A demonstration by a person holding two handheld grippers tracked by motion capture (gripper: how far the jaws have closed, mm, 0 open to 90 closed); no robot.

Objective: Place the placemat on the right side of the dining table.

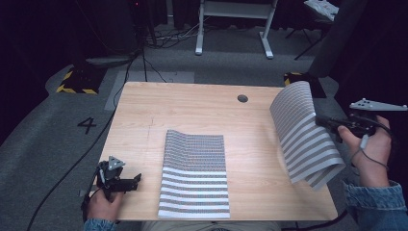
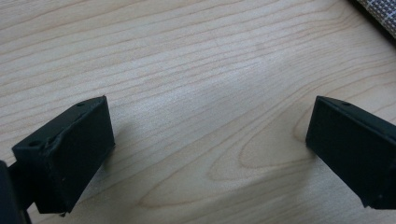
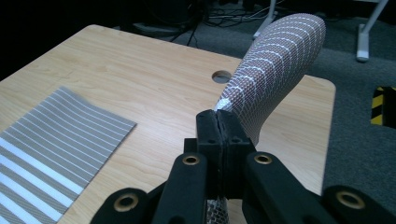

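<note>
Your right gripper (image 3: 218, 126) is clamped on the lifted striped placemat (image 1: 303, 132), left gripper (image 2: 210, 144) wide open, empty; next probably lay it by the flat placemat (image 1: 195, 175).

Your bench (image 1: 192, 103) is the one well-lit surface in the high view: even, soft light falls on the pale wood from above, while the room behind and both side edges sink into near-black. The picture is slightly soft and grainy, with no glare on the wood. In your left gripper view the wood grain is sharp, a faint bright sheen crosses the middle, and soft shadows lie beside each jaw; the jaws themselves blur at the lower edge. In your right gripper view the tool (image 3: 218, 122) close to the lens stays reasonably sharp, and the floor (image 3: 355, 93) behind looks dim.
</note>
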